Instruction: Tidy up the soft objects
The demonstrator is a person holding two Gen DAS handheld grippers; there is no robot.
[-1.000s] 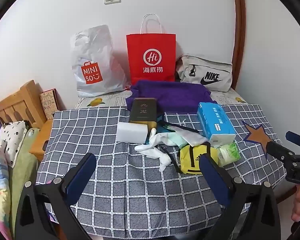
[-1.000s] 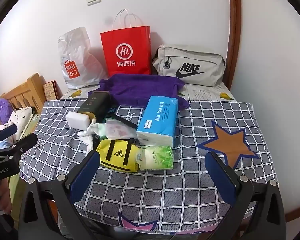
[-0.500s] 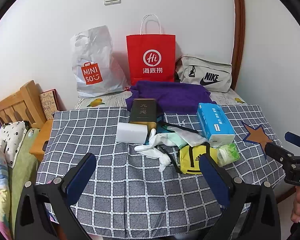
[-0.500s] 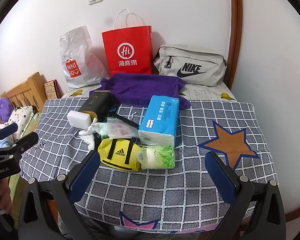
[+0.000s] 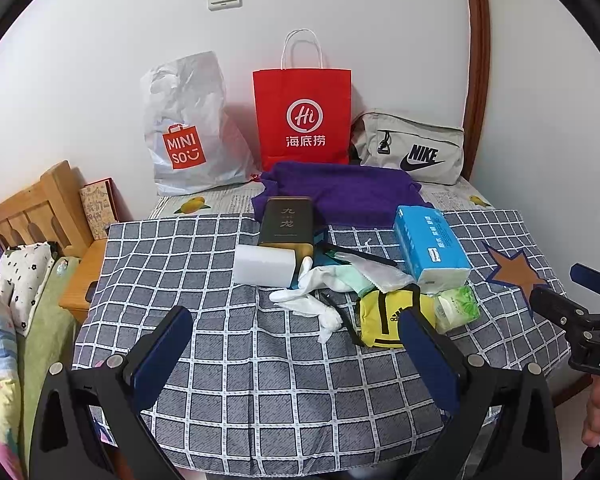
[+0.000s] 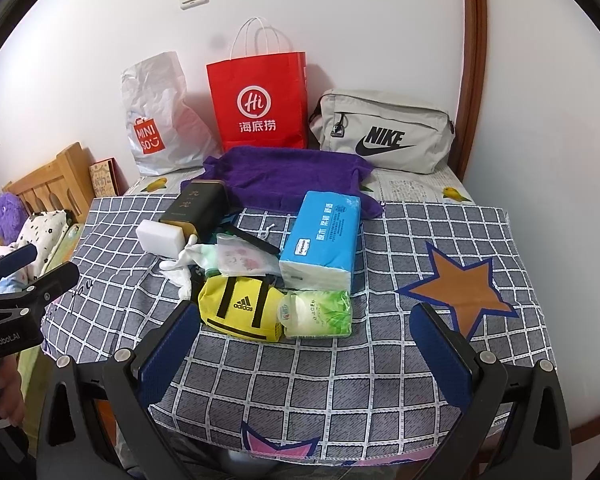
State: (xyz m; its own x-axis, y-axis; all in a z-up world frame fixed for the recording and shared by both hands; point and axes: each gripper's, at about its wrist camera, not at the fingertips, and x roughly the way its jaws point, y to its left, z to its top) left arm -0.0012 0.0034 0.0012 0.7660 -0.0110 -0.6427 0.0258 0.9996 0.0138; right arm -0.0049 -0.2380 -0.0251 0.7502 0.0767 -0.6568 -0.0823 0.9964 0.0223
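A pile lies mid-table on the checked cloth (image 5: 260, 360): a yellow adidas pouch (image 5: 380, 320) (image 6: 240, 308), a green tissue pack (image 5: 456, 308) (image 6: 316, 314), a blue tissue box (image 5: 430, 246) (image 6: 320, 236), white gloves (image 5: 308, 296) (image 6: 180, 268), a white block (image 5: 264, 266) (image 6: 160, 236), a dark tin (image 5: 286, 220) (image 6: 196, 208) and a purple towel (image 5: 340, 192) (image 6: 284, 172). My left gripper (image 5: 296, 356) is open and empty over the front of the cloth. My right gripper (image 6: 304, 352) is open and empty, just short of the pouch.
A Miniso bag (image 5: 188, 124), a red paper bag (image 5: 302, 116) and a grey Nike bag (image 5: 412, 152) stand against the back wall. A wooden bed frame (image 5: 32, 208) with bedding is on the left. A star patch (image 6: 456, 292) marks the cloth's right side.
Both grippers have drifted very slightly; the scene shifts a little in the right wrist view. Nothing on the table has moved.
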